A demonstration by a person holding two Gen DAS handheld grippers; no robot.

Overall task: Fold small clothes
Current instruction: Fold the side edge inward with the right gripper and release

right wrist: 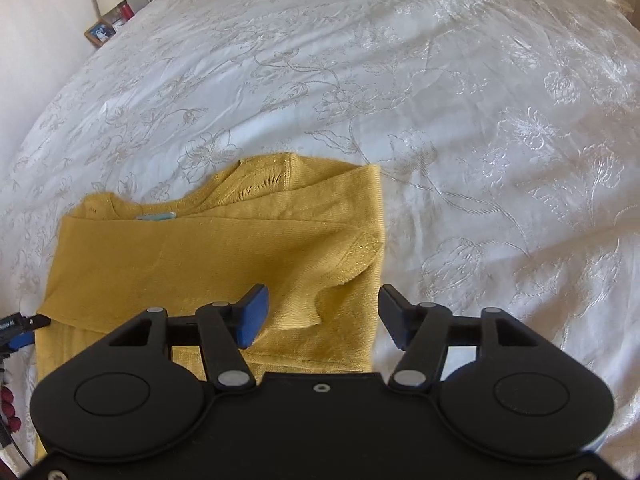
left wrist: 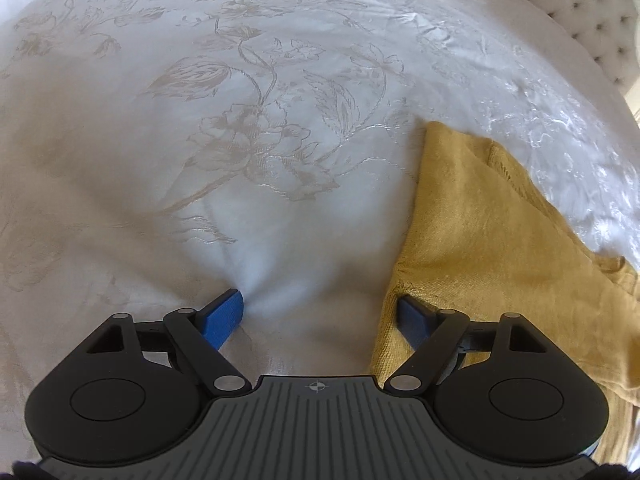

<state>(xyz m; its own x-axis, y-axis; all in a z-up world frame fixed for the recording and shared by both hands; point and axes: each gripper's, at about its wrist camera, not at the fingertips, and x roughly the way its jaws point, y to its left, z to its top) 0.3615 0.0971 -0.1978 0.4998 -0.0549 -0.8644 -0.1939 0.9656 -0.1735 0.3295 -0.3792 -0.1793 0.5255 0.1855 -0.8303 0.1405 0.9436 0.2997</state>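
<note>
Garment location: the yellow knit top was laid on the white bedspread, at 9 to 12 o'clock of the right gripper.
Right jaws: parted, nothing gripped; the folded sleeve cuff lay between them.
Left jaws: the left gripper was spread wide, nothing clamped; its right finger rested at the garment's edge.
Long axis: judged to run from 6 to 12 o'clock.
Heading: neckline toward 11 o'clock.
Risk: the released sleeve could be dragged open by a withdrawing finger.
</note>
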